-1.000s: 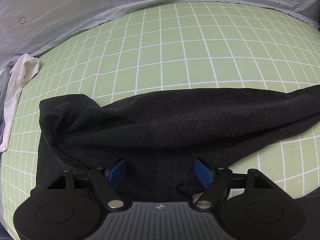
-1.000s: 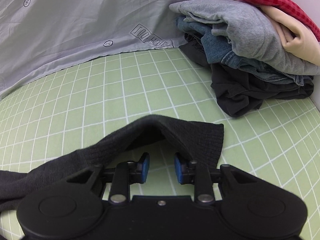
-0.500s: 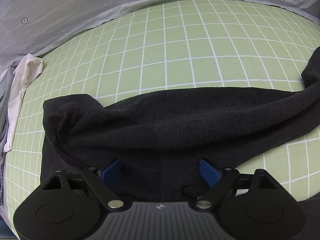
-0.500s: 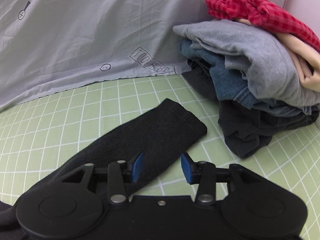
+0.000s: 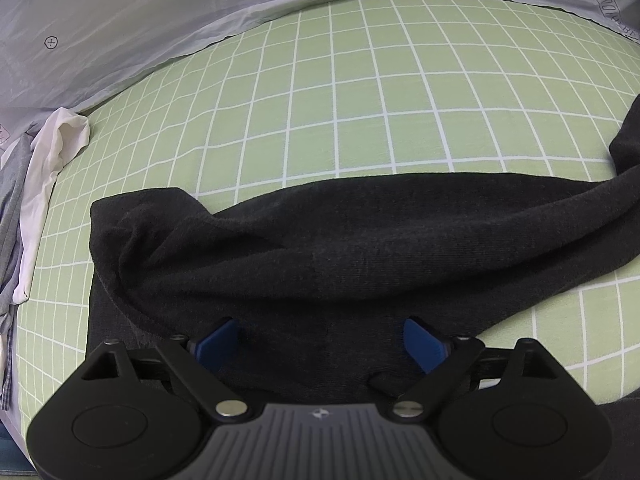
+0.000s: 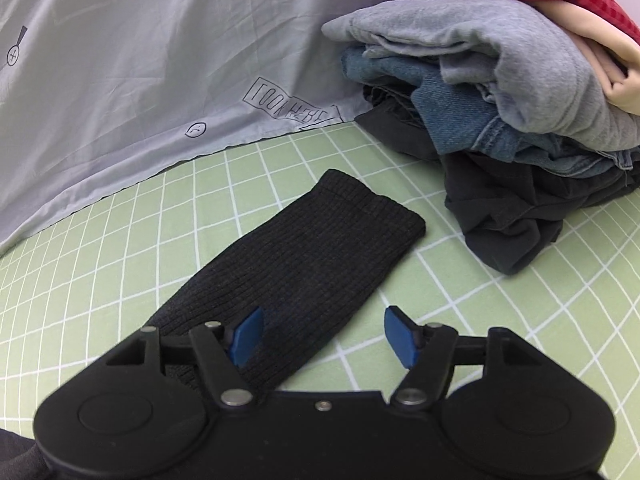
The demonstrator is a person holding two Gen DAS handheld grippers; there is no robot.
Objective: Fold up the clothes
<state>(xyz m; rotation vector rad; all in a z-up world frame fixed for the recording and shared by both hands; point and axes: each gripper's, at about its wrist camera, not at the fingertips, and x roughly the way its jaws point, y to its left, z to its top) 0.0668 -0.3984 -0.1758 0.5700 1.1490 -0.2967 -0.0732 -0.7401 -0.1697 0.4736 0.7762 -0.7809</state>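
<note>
On the green checked sheet I am seeing the sweater lying; both grippers, left and right, are standing wide, holding nothing.

Both of my cameras give bright, even, soft light, with no glare on the green checked sheet ahead of my left tool. Shadows are faint: only a thin dark edge under the black garment and under the clothes pile ahead and to the right of my right tool. The fisheye bends the grid lines strongly toward the edges, and the corners go black. Focus is sharp throughout, without motion blur.
</note>
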